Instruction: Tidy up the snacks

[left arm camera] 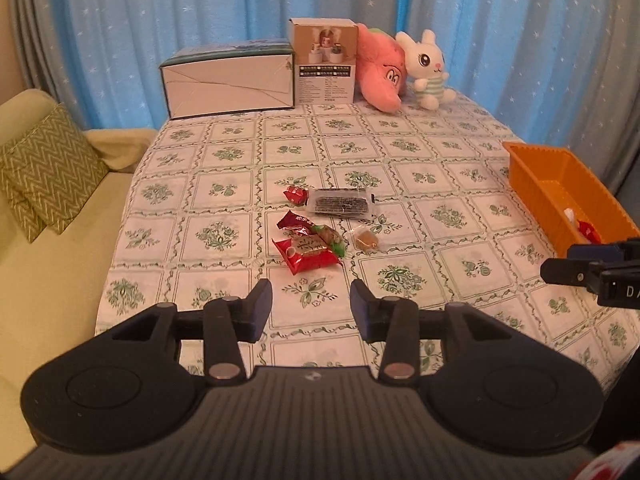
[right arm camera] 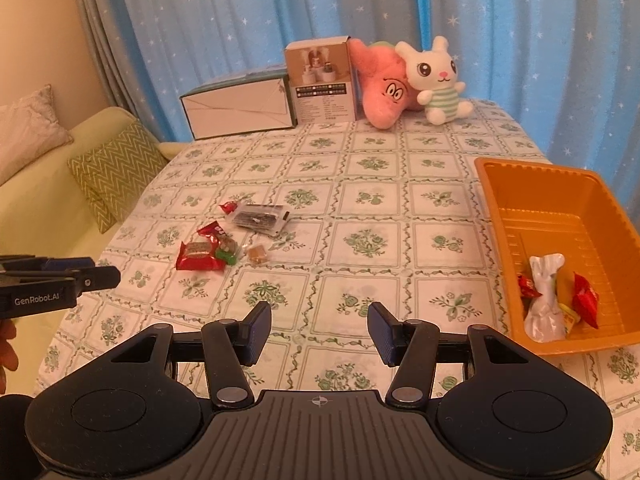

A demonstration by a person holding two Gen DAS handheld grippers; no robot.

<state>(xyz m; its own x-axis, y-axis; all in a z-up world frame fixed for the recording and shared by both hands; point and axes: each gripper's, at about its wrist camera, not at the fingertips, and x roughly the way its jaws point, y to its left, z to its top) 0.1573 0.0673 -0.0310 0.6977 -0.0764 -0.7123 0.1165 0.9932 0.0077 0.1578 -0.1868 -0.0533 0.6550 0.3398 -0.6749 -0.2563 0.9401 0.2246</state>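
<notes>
Several snacks lie in a loose pile mid-table: a big red packet (left arm camera: 310, 258) (right arm camera: 200, 257), a smaller red packet (left arm camera: 295, 222), a red candy (left arm camera: 296, 194), a clear pack of dark seaweed (left arm camera: 340, 203) (right arm camera: 260, 218) and a clear-wrapped brown sweet (left arm camera: 366, 239) (right arm camera: 257, 254). An orange bin (right arm camera: 500, 208) (left arm camera: 532, 168) at the right holds a white packet (right arm camera: 544, 296) and red candies (right arm camera: 585, 298). My left gripper (left arm camera: 311, 308) is open and empty, just short of the pile. My right gripper (right arm camera: 319, 328) is open and empty, left of the bin.
At the table's far edge stand a white carton (left arm camera: 228, 80), a small brown box (left arm camera: 326, 66), a pink plush (left arm camera: 380, 70) and a white rabbit plush (left arm camera: 426, 68). A sofa with a green cushion (left arm camera: 44, 164) is at the left. Blue curtains hang behind.
</notes>
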